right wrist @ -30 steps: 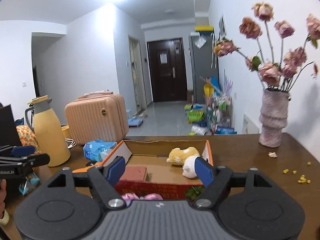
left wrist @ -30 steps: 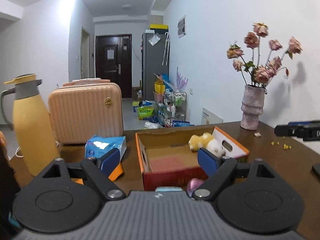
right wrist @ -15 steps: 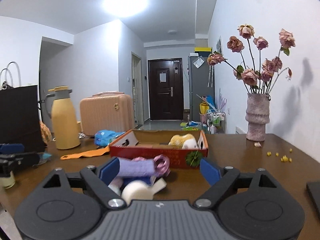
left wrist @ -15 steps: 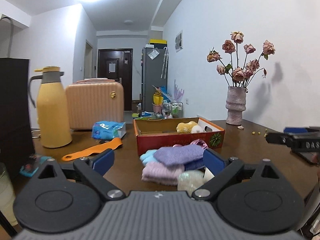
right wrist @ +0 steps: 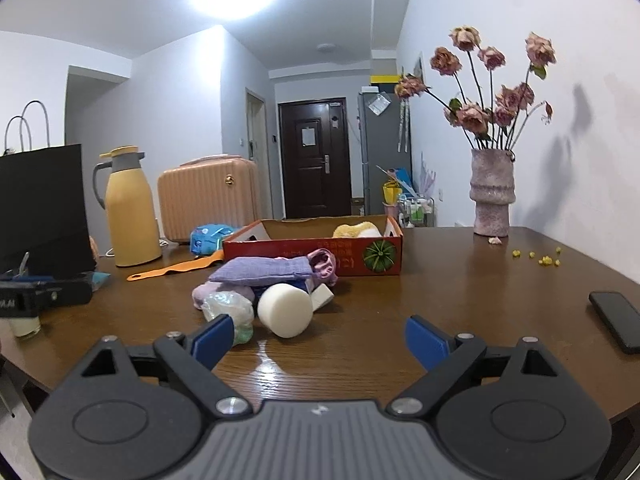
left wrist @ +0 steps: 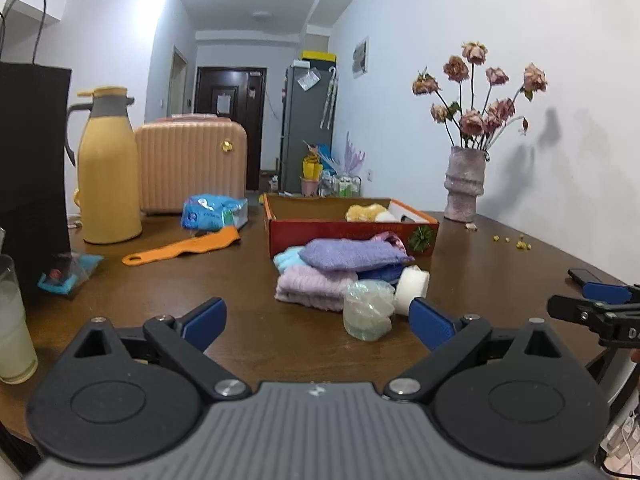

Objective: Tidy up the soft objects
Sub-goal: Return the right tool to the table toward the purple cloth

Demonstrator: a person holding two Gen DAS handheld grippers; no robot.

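A pile of soft things lies on the brown table in front of a red cardboard box point(left wrist: 352, 234) point(right wrist: 312, 248): a purple knit cloth point(left wrist: 352, 254) point(right wrist: 260, 270), a pink folded cloth point(left wrist: 312, 286), a light blue cloth point(left wrist: 288, 258), a white foam cylinder point(left wrist: 412, 284) point(right wrist: 284, 310) and a crumpled clear plastic ball point(left wrist: 366, 310) point(right wrist: 230, 308). A yellow and white plush point(left wrist: 368, 213) point(right wrist: 356, 231) lies in the box. My left gripper point(left wrist: 318, 318) is open and empty, short of the pile. My right gripper point(right wrist: 318, 336) is open and empty, to the pile's right.
A yellow thermos point(left wrist: 108, 168), a peach suitcase point(left wrist: 190, 166), a blue tissue pack point(left wrist: 212, 212) and an orange strap point(left wrist: 184, 246) stand at the back left. A black bag point(left wrist: 32, 184) and a glass point(left wrist: 12, 320) are at left. A vase point(right wrist: 492, 196) and a phone point(right wrist: 616, 320) are at right.
Both grippers have drawn back from over the box toward the table's near edge. The pile of soft things has come into view in front of them. Both stay open and empty.
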